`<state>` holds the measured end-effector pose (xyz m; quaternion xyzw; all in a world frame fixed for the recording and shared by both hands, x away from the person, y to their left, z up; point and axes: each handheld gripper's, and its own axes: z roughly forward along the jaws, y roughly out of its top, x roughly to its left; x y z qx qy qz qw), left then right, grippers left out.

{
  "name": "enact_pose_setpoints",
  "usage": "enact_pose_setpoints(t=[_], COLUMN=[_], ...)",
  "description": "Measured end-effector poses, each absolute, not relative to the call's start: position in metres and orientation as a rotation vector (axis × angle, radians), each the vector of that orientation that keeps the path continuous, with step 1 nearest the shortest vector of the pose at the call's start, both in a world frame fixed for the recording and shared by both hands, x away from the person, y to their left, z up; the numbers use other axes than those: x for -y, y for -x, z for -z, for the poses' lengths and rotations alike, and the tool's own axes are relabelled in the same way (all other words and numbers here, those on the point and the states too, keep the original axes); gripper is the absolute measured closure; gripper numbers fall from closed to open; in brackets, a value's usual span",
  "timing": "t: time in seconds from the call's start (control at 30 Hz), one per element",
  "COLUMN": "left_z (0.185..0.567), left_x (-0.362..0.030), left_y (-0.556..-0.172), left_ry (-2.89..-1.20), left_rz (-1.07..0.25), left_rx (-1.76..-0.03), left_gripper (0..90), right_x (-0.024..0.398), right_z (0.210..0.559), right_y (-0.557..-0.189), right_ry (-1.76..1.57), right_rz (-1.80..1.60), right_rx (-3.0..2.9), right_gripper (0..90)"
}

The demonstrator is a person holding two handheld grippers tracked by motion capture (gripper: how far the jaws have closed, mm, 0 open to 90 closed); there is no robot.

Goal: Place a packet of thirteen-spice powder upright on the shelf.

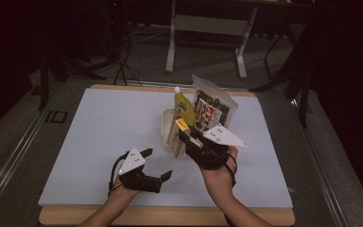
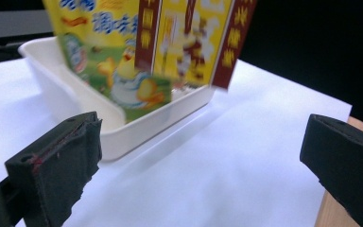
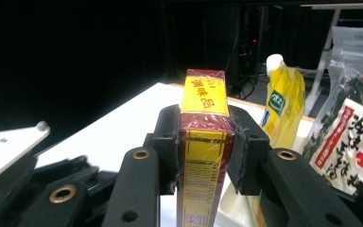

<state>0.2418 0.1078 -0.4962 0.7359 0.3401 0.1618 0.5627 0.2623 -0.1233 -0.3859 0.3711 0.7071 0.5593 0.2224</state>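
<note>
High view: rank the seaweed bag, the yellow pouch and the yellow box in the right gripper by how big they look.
1. Seaweed bag, clearly largest.
2 and 3. Yellow pouch and yellow box: similar, and the right gripper hides part of the box, so no ranking between them.

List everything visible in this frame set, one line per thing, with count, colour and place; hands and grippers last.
Box: 1, yellow and dark red, clamped in the right gripper above the tray.
Tray: 1, white, mid-table.
Pouch with a spout: 1, yellow with a white cap, upright in the tray.
Bag: 1, clear with dark contents and a red-and-white label, right of the pouch.
Table: 1, white top, wooden edge.
Desk frame: 1, white, behind the table.
Left gripper: 1, black, open, near edge.
Right gripper: 1, black, shut on the box.
</note>
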Motion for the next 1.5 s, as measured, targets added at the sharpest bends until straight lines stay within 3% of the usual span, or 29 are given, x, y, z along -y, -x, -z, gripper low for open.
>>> enact_pose_setpoints(t=[0.5,1.5], left_z=[0.512,0.517], left_x=[-0.146,-0.146], left_y=[-0.240,-0.242], left_ry=[-1.761,-1.760], left_rz=[-0.429,-0.452], left_rx=[-0.888,-0.891], left_gripper=[0.1,0.1], right_x=[0.098,0.049], right_z=[0.389,0.435], right_y=[-0.292,-0.346], right_ry=[-1.118,-1.247], right_rz=[-1.514,-1.315], right_rx=[-1.856,-1.735], right_gripper=[67.9,67.9])
